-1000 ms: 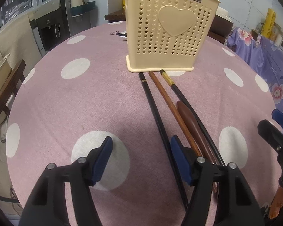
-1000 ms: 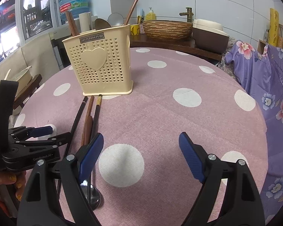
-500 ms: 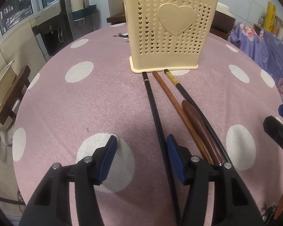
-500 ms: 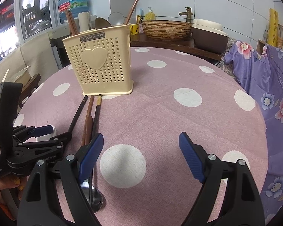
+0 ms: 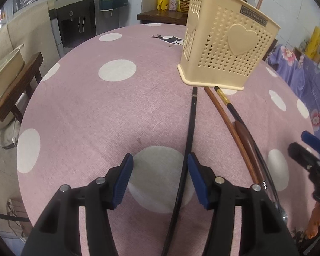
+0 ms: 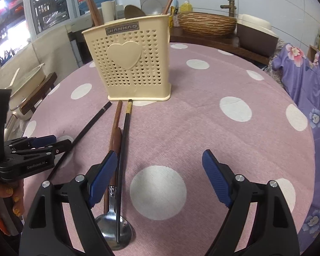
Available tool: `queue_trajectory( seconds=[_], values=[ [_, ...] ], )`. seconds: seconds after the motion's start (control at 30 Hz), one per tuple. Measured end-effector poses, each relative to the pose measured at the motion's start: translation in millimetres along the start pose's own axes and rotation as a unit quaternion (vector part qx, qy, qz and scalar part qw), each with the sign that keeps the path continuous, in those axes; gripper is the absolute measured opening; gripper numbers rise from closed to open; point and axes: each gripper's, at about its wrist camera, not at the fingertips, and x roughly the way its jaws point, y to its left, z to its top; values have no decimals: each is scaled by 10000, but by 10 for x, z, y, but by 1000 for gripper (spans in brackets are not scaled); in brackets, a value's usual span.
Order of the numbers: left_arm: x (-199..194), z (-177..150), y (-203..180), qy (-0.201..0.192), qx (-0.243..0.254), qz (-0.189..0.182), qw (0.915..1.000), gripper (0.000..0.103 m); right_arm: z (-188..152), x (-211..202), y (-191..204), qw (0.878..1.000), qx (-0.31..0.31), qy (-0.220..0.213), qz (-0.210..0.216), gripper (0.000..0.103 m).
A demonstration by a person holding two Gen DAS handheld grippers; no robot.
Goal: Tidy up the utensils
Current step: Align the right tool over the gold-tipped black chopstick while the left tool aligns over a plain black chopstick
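On the pink dotted worktop [image 5: 79, 111], the left hand-held gripper [image 5: 160, 177] gapes apart around a black chopstick [image 5: 188, 140]. The right hand-held gripper [image 6: 160, 177] is spread wide, with a spoon [image 6: 114, 221] at its seven o'clock and the cream utensil holder [image 6: 130, 61] farther off at eleven.

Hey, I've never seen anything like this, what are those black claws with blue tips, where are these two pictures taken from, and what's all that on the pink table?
These are two hand-held grippers, one in each of a person's hands, with a wide-angle camera on each looking forward along its fingers. One picture is from the left gripper, the other from the right gripper. Both are open and hold nothing.

On the pink dotted tablecloth stands a cream utensil holder, already holding a few utensils. In front of it lie a black chopstick, a brown chopstick, a black chopstick with a gold band and a spoon with a wooden handle.

The black chopstick runs between the left gripper's open fingers, so it looks like the next pick.
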Motion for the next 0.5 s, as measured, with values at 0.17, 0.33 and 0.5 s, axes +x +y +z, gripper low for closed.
queue_trajectory(
  seconds=[0.17, 0.33, 0.5],
  values=[
    [-43, 27, -5, -118, 22, -50, 9999, 57, 156, 220, 174, 9989, -338, 287, 130, 75],
    [-122, 22, 37, -251, -12, -3, 9997, 63, 187, 444, 389, 9958, -739, 547, 41, 70],
    [-163, 38, 88, -308, -16, 25, 9995, 65, 185, 576, 435, 9941, -813, 711, -38, 69]
  ],
)
